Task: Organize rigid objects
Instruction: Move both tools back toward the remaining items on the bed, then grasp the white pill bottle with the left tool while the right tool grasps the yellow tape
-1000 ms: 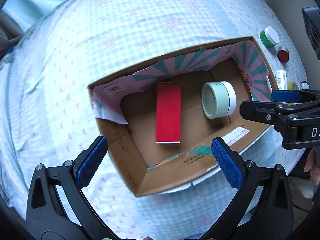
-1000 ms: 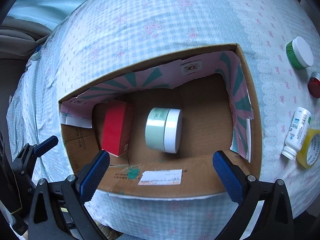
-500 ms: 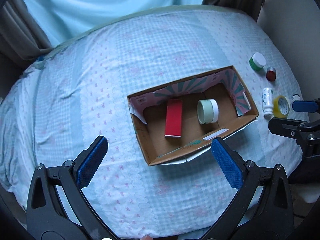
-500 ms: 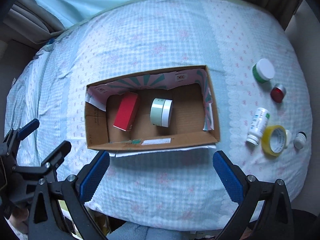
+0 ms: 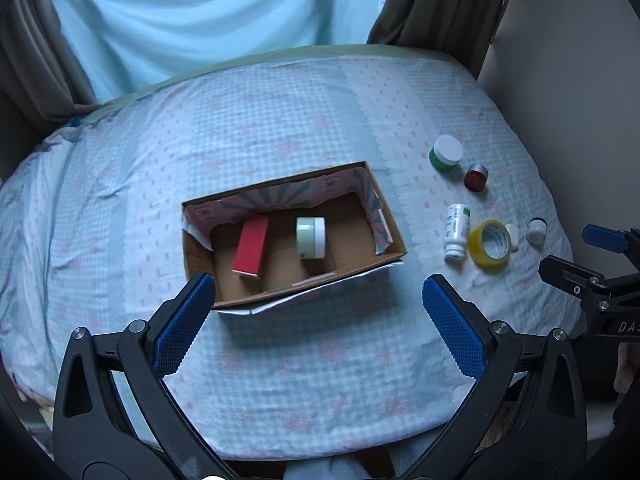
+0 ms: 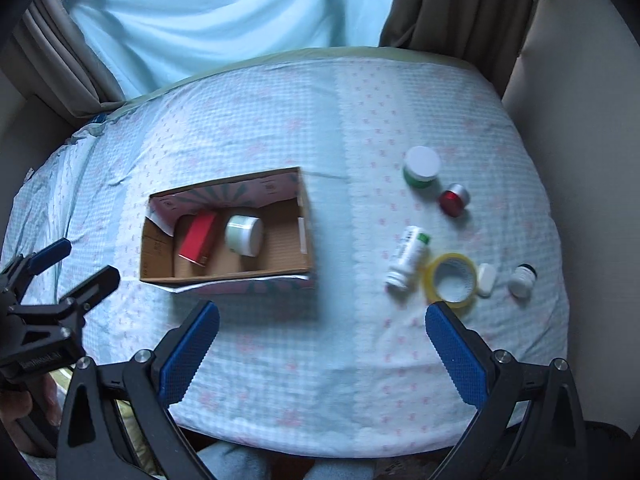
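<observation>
An open cardboard box (image 5: 394, 240) (image 6: 308, 240) sits mid-bed with a red carton (image 5: 251, 252) (image 6: 198, 239) and a pale green jar (image 5: 311, 237) (image 6: 244, 235) lying inside. To its right, loose on the bedspread, are a green jar with a white lid (image 6: 421, 167), a red-capped pot (image 6: 454, 199), a white bottle (image 6: 408, 258) on its side, a yellow tape roll (image 6: 452, 282), a small white piece (image 6: 487, 279) and a small white jar (image 6: 522, 280). My left gripper (image 5: 316, 284) is open and empty, high above the box's near side. My right gripper (image 6: 323, 310) is open and empty, between the box and the tape.
The bed has a blue checked cover (image 5: 304, 352) that falls away at the near edge. Curtains (image 5: 208, 12) hang behind the far side and a wall (image 5: 576, 60) stands on the right. Each gripper shows at the edge of the other's view.
Both grippers have pulled up and back from just above the box, so the whole bed now shows. The right view has shifted right over the loose items. No object moved.
</observation>
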